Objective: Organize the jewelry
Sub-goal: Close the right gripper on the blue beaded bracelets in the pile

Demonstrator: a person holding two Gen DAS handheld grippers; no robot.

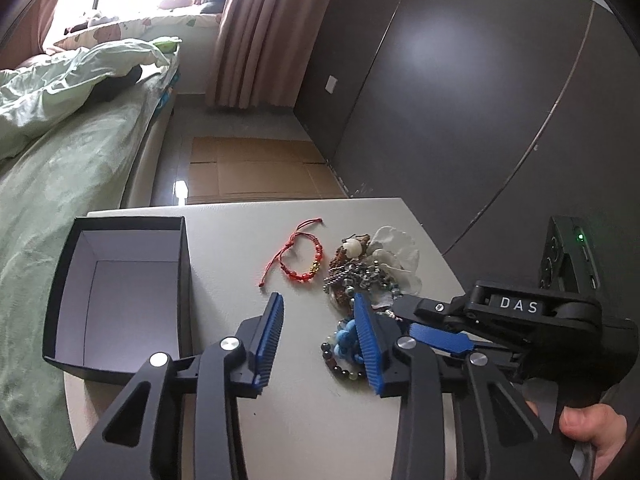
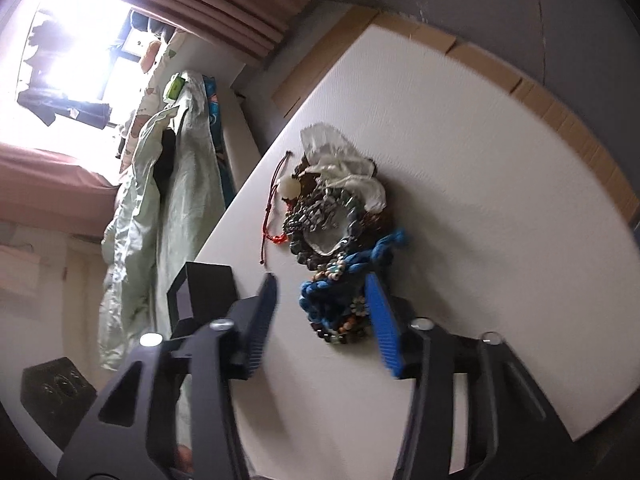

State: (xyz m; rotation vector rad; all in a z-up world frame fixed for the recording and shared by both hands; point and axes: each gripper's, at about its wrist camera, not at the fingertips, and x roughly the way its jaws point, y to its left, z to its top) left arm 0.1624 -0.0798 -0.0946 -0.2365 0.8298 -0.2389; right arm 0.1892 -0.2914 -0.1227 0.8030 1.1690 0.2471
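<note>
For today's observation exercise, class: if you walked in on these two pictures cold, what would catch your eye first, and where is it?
First, the tangled heap of beaded jewellery with blue cord and white fabric on the right of the white tabletop. Left of it, apart, lies a red braided cord bracelet, and at the table's left edge stands an open, empty black cardboard box. The blue-padded left gripper hangs open over bare table beside the heap.

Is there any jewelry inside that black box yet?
No. The black box shows only its bare pale lining; the red bracelet lies on the table.
</note>
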